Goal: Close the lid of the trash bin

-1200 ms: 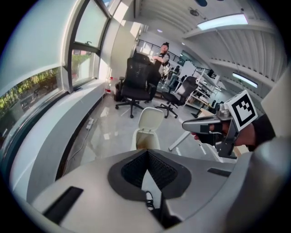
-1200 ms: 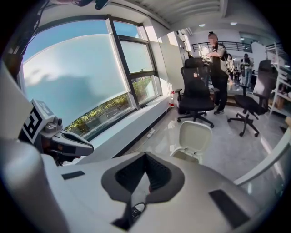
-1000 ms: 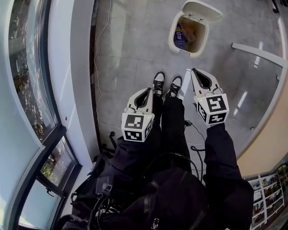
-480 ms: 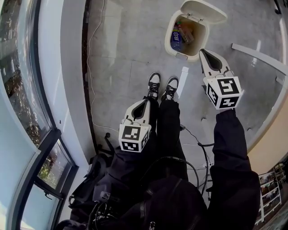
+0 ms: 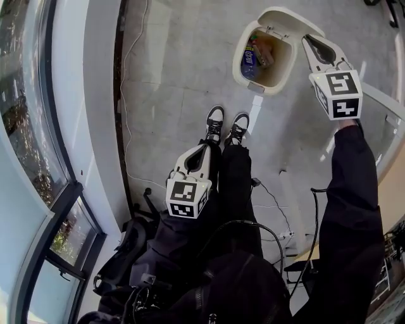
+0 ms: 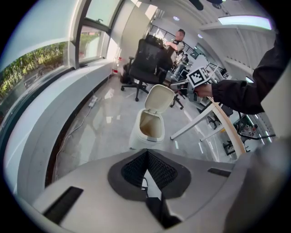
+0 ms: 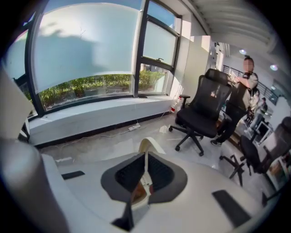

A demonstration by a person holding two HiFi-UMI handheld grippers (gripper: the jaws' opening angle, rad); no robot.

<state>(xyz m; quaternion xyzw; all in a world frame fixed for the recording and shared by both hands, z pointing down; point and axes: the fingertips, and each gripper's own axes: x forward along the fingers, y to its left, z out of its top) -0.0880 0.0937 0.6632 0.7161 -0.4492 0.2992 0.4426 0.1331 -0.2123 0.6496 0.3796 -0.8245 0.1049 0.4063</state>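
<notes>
Trash bin [image 5: 239, 63] stands on the grey floor [image 5: 177, 76] ahead of the person's shoes [image 5: 215, 120] in the head view, its lid [image 5: 285, 15] raised and rubbish [image 5: 253, 57] showing inside. The right gripper [image 5: 309, 40] reaches out at the bin's right side, its tips just beside the lid's edge; whether they touch it I cannot tell. The left gripper [image 5: 204, 147] hangs low over the person's legs, well apart from the bin.

In the left gripper view, the jaws are pressed together with nothing between them. The bin sits beyond them on the floor, lid upright, with a black office chair [image 6: 145, 59] behind it.

In the right gripper view, the jaws meet at their tips and pinch nothing. The lid's pale edge rises just beyond them, before a window [image 7: 86, 50].
</notes>
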